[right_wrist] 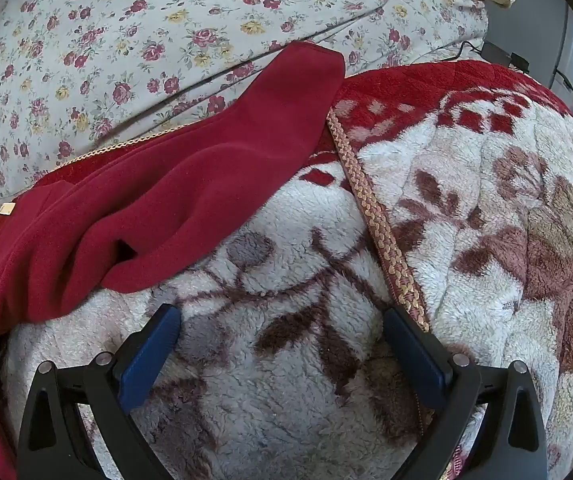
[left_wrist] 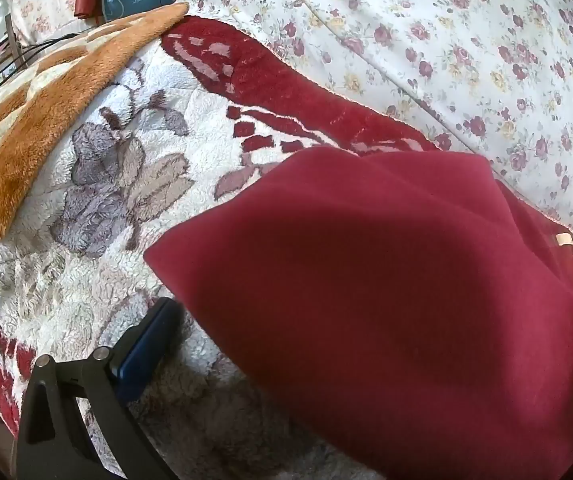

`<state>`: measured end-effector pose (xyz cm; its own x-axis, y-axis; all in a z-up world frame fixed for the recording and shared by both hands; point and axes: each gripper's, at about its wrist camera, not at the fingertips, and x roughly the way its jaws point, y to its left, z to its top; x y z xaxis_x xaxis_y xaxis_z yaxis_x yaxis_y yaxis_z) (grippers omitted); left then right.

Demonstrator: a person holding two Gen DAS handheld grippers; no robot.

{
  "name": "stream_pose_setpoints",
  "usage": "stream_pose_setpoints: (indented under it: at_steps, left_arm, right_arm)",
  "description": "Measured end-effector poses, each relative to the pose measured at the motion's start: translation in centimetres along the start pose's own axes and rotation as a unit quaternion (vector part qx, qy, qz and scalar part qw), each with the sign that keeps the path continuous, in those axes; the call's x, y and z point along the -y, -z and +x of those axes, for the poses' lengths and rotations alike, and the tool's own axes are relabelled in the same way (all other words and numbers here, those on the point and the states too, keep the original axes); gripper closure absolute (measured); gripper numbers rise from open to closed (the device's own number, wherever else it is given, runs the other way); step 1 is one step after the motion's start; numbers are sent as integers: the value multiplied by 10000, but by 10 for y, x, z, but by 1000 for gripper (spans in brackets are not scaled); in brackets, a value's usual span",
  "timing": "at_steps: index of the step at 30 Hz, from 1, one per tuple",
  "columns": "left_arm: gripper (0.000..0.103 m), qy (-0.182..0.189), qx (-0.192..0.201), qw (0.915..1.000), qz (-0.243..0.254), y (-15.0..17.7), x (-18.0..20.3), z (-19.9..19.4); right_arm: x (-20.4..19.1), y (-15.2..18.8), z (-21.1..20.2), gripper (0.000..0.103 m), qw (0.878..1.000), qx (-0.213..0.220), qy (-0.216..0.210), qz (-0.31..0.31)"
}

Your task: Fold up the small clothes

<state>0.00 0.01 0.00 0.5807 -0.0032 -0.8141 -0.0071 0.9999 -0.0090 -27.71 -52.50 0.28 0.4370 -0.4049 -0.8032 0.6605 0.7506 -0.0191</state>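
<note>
A: Where is the garment?

B: I see the dark red fleece garment (right_wrist: 158, 208) lying on the fluffy white plush blanket with brown flowers (right_wrist: 286, 400), its sleeve reaching toward the rose-print cotton sheet (right_wrist: 126, 40).

A: And the grippers?

B: My right gripper (right_wrist: 282, 344) hangs over the blanket beside the garment, jaws wide apart, empty. My left gripper (left_wrist: 286, 360) is also spread; the garment hides one finger.

Dark red fleece garment (right_wrist: 158, 200) lying rumpled on fluffy blanket, sleeve stretched outward.
</note>
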Motion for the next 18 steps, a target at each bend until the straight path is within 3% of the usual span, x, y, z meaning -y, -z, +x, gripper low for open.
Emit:
stream_pose_setpoints:
  at_steps: [18]
  left_arm:
    - [0,14,-3,10000,-10,1,-1,0]
  right_arm:
    - [0,0,0,0,10000,-5,2,-2]
